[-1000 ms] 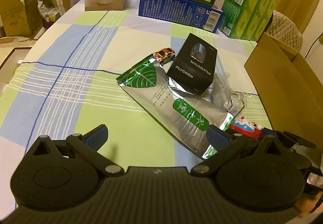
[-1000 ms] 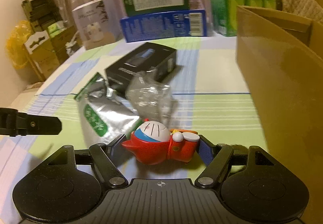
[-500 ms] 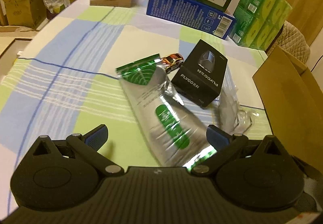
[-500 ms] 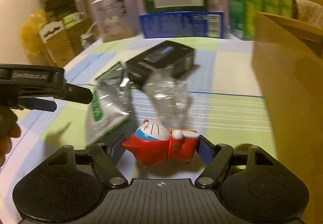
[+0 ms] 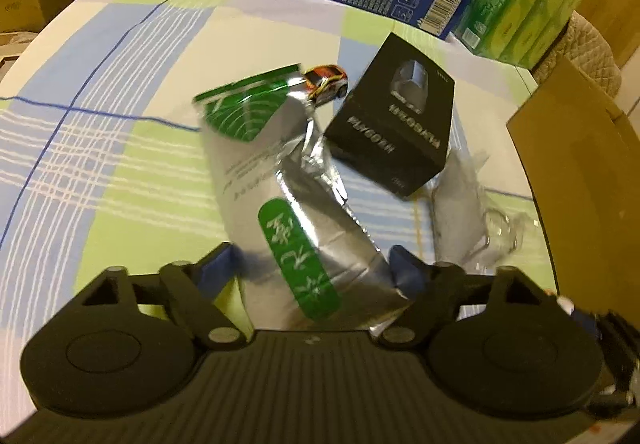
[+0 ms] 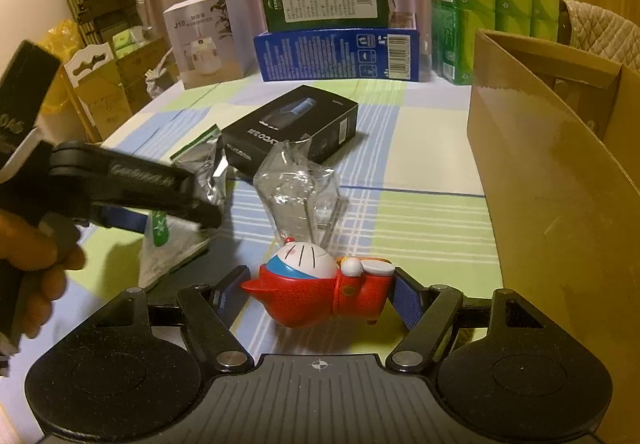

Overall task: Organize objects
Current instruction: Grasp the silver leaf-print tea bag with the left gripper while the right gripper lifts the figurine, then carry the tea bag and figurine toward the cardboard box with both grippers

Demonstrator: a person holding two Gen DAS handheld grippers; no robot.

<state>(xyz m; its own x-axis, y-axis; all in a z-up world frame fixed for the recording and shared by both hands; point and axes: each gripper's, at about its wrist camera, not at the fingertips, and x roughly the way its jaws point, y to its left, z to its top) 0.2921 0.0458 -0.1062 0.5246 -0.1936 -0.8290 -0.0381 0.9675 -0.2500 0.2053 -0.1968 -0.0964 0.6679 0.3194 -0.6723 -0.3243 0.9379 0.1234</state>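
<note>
- The left gripper (image 5: 316, 268) has its blue-padded fingers (image 5: 404, 272) on either side of the near end of a silver foil pouch (image 5: 280, 179) with green labels; whether they press it or only flank it cannot be told.
- The right gripper (image 6: 312, 288) is clenched on a red cartoon-cat figurine (image 6: 320, 292), which lies sideways between the pads just above the checked tablecloth (image 6: 420, 211).
- A hand (image 6: 36, 268) at the left edge of the right wrist view holds the left gripper's handle.
- The pouch lies lengthwise on the cloth, its far end just beside a small toy car (image 5: 326, 81).
- A black box (image 5: 394, 131) lies right of the pouch, partly over crumpled clear plastic (image 5: 460, 211).
- An open cardboard box (image 6: 560, 179) stands at the right edge.
- Blue, green and white cartons line the table's far side.
</note>
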